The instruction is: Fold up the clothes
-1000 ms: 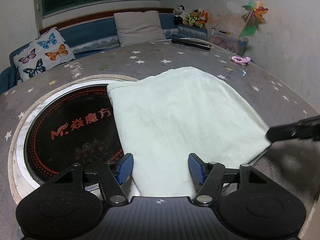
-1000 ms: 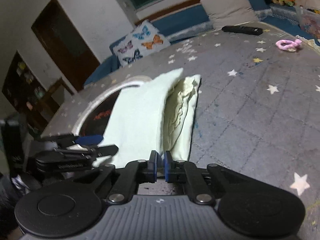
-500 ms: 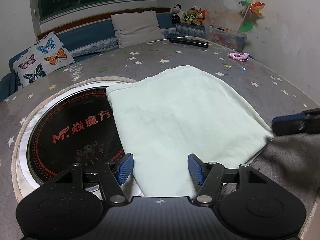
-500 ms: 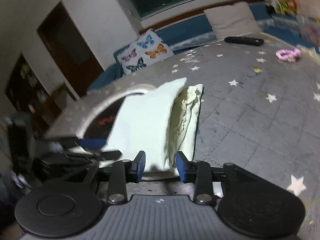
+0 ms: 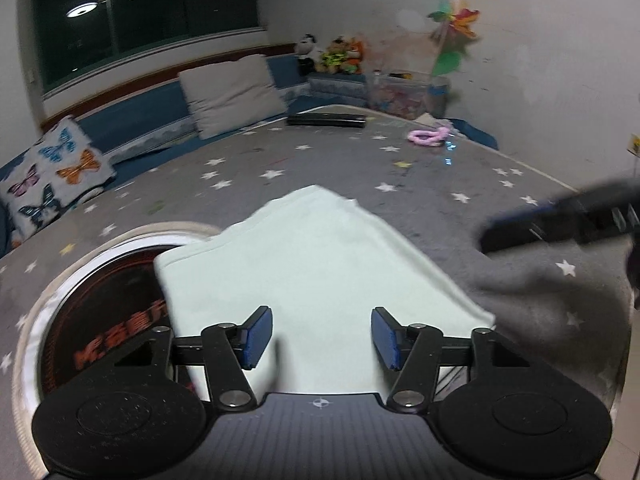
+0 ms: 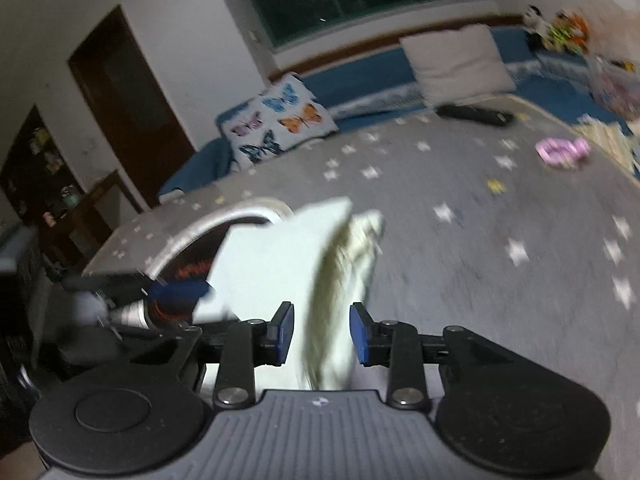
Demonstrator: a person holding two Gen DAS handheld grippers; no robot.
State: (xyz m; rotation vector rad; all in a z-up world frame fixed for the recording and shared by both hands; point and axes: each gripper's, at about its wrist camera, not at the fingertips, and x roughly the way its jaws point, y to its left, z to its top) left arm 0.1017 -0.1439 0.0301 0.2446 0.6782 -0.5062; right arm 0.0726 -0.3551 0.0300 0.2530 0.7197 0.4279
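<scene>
We see a grey star-patterned mat [image 5: 304, 160] with a round black disc [image 5: 108, 320] bearing orange letters. Far on the mat lie a black remote [image 5: 326, 120] and a pink ring toy [image 5: 428, 136]. Behind them stand a butterfly pillow [image 6: 280, 120], a grey pillow [image 5: 230, 94] and plush toys [image 5: 332, 54].

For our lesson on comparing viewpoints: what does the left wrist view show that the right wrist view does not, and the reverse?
Only the left wrist view shows the pinwheel on the wall and the folded cloth's broad flat top. Only the right wrist view shows the dark door and the cloth's layered side edge. Both show the cloth, the butterfly pillow, the pink item and each open tool: left, right.
</scene>
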